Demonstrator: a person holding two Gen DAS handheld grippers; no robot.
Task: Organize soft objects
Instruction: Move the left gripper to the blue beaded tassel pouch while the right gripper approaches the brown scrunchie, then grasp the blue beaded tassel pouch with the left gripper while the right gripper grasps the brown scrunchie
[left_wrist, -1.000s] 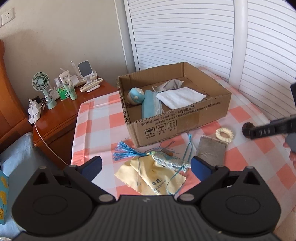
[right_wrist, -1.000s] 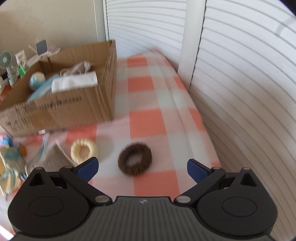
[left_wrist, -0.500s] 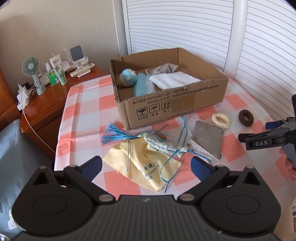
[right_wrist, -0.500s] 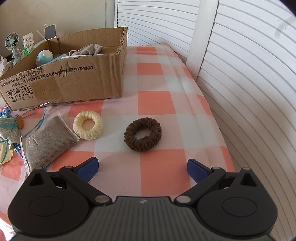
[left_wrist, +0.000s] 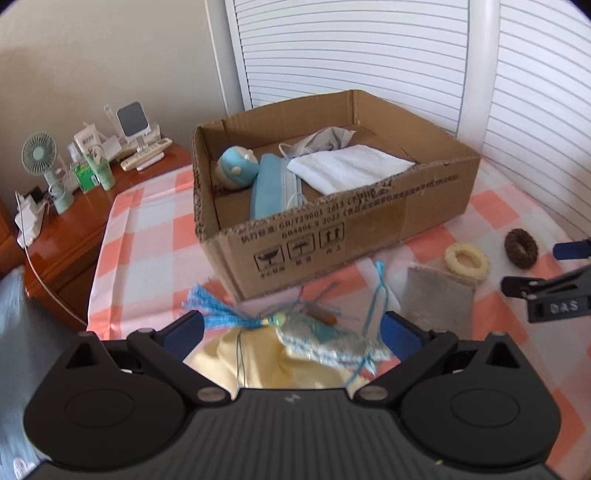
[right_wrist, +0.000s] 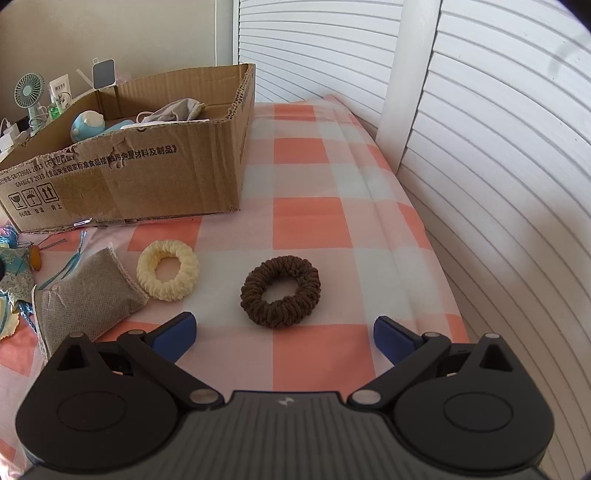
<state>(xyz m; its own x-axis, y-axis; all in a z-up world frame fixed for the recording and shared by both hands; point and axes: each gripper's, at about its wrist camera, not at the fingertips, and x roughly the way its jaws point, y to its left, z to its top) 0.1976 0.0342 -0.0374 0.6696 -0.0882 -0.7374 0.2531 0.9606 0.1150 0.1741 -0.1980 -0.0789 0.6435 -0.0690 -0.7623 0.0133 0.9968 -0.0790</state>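
A cardboard box (left_wrist: 436, 206) stands on the checked cloth and holds a blue plush, a blue mask, a grey pouch and a white cloth (left_wrist: 347, 171). My left gripper (left_wrist: 291, 332) is open just above a tasselled blue sachet (left_wrist: 321, 338) lying on a yellow cloth (left_wrist: 258, 358). My right gripper (right_wrist: 282, 332) is open right in front of a brown scrunchie (right_wrist: 280, 291). A cream scrunchie (right_wrist: 168, 269) and a grey pouch (right_wrist: 88, 299) lie to its left. The right gripper also shows in the left wrist view (left_wrist: 546, 273).
A wooden side table (left_wrist: 74, 229) at the left carries a small fan (left_wrist: 40, 155), bottles and a charger. White louvred doors (right_wrist: 498, 147) run along the back and right, close to the cloth's edge.
My left gripper has dropped and moved forward over the sachet and yellow cloth. My right gripper has moved closer to the brown scrunchie.
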